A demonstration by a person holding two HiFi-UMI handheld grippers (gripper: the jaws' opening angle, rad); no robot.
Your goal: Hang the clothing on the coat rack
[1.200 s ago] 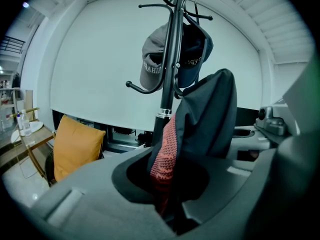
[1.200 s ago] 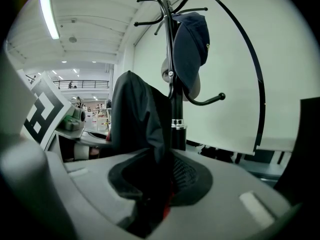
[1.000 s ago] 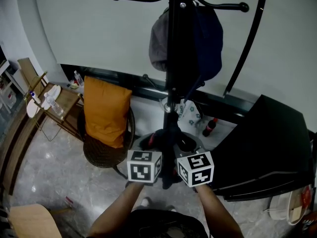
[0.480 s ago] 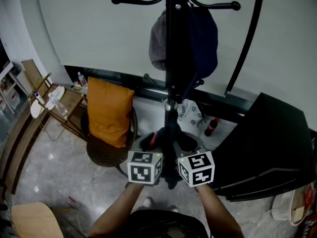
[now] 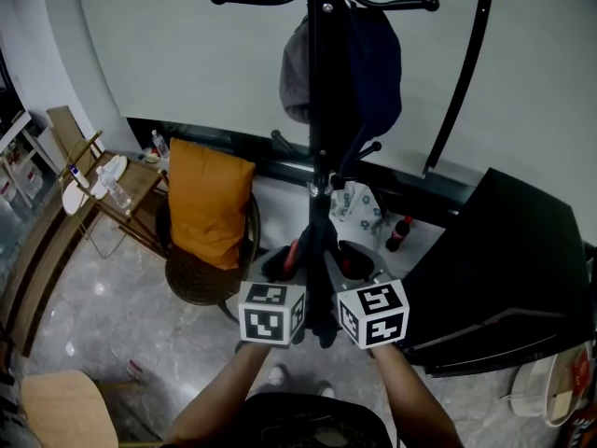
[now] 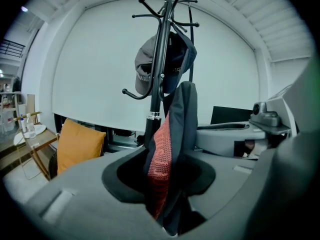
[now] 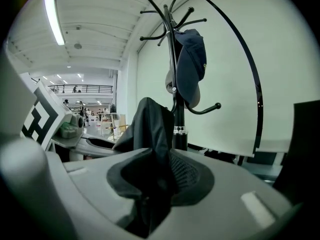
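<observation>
1. A person stands before a black coat rack with a hand-held gripper in each hand. A dark garment is held up between the two, close against the lower part of the rack's pole.
2. The left hand-held gripper is opening its jaws. The garment, showing a red inner lining in the left gripper view, still stands between the spread pads.
3. The right hand-held gripper is clamped on a bunched fold of the same dark cloth, which rises from its jaws in a peak.
4. The garment is not yet on any hook. It hangs below the rack's curved arms, with its top edge about level with the silver collar on the pole.
5. Two caps already hang high on the rack: a grey cap to the left of the pole and a navy cap to the right.
6. On the floor to the left of the rack, a round chair carries an orange cushion propped upright against its back.
7. A dark bottle with a red cap stands on the floor just right of the rack's base, near the wall.
</observation>
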